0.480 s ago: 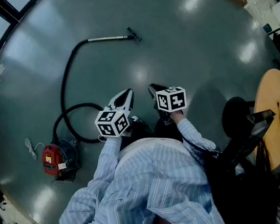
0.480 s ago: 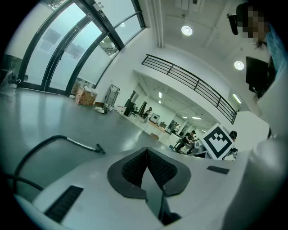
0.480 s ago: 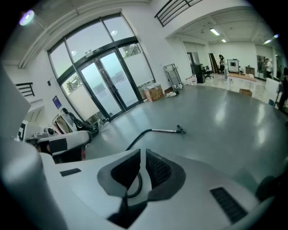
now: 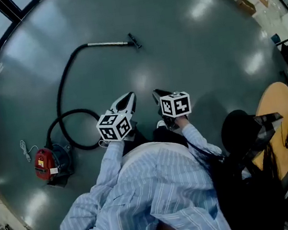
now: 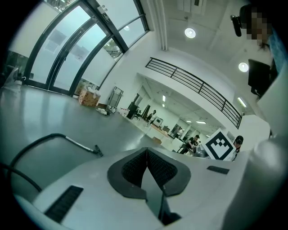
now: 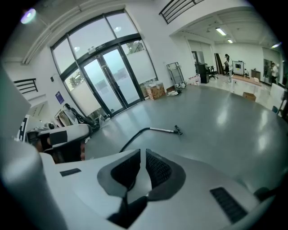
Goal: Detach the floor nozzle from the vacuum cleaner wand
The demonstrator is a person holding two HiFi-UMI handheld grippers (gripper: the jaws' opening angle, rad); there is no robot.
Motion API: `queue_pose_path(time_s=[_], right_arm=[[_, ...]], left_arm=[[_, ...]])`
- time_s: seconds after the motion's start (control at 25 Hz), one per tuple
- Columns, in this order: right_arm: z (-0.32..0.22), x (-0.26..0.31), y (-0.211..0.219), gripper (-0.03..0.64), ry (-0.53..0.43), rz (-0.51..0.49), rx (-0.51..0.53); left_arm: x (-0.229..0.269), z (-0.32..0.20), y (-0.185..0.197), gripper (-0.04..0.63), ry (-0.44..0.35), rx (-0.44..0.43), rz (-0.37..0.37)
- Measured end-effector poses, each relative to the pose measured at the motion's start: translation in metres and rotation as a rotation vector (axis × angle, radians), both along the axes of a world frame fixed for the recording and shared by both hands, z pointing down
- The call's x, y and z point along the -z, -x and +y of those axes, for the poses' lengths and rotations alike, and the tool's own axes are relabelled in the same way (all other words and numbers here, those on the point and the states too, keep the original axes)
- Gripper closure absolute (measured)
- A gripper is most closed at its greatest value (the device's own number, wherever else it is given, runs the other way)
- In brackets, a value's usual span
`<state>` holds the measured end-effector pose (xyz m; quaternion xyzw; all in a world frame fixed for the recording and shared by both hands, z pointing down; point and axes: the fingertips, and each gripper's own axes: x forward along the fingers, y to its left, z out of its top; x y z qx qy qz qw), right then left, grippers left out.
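Your left claw (image 5: 147, 152) is fully closed, jaws pressed together with nothing between them; your right claw (image 6: 140, 155) is closed too and holds nothing, with only a thin slit between its pads; both are held side by side in front of your body, above the grey floor (image 4: 204, 50), each pointing ahead and downward; the floor nozzle (image 4: 133, 40) lies on the floor well ahead of both claws, sitting on the end of the metal wand (image 4: 106, 43), which lies flat; from the wand's other end a black hose (image 4: 63, 80) curves back in a loop to the red vacuum cleaner (image 4: 46, 163), which stands on the floor to your left; neither claw touches any part of it; a round wooden worktop (image 4: 277, 111) is at your right.
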<state>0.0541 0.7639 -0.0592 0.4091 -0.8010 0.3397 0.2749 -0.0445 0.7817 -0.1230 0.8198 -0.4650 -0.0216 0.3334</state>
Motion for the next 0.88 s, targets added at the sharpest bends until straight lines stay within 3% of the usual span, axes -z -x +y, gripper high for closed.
queue_pose_path(time_s=[0.24,0.88], right_arm=[[-0.021,0.008,-0.030,0.574,0.005,-0.066,0.043],[-0.042,-0.003,-0.112,0.574,0.053,-0.091,0.134]], left_arm=[[0.000,-0.016,-0.038,0.589,0.005,0.058,0.001],[0.009,-0.027,-0.117,0.589,0.015,0.180,-0.024]])
